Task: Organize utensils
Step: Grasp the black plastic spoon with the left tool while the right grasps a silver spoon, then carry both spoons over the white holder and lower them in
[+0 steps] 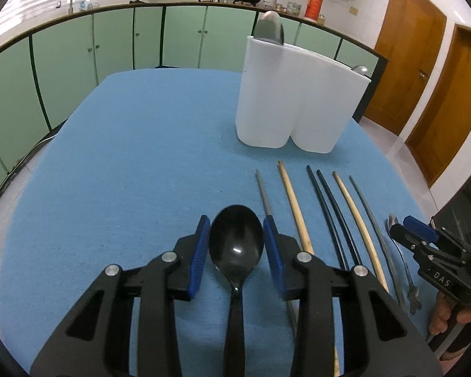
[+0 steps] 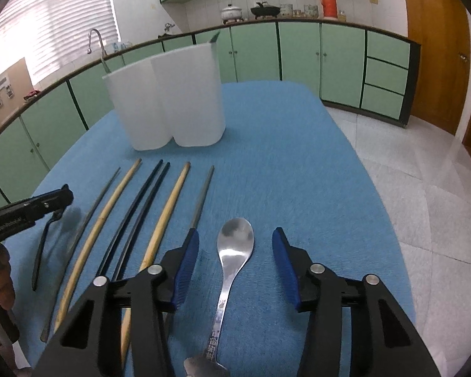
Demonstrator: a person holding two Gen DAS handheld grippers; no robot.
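A black spoon (image 1: 236, 246) lies on the blue cloth between the open fingers of my left gripper (image 1: 236, 245), bowl forward; its handle (image 2: 42, 251) also shows in the right wrist view. A metal spoon (image 2: 235, 245) lies between the open fingers of my right gripper (image 2: 235, 264); it also shows in the left wrist view (image 1: 398, 251). Several chopsticks, bamboo (image 1: 295, 207), black (image 1: 329, 210) and grey (image 1: 262, 191), lie side by side between the two spoons. A white two-compartment holder (image 1: 298, 94) stands behind them with spoon bowls sticking out; it also shows in the right wrist view (image 2: 166, 94).
The table under the blue cloth (image 1: 135, 163) ends at the right over a tiled floor (image 2: 424, 188). Green cabinets (image 1: 110, 47) line the back wall. Wooden doors (image 1: 424, 62) stand at the right.
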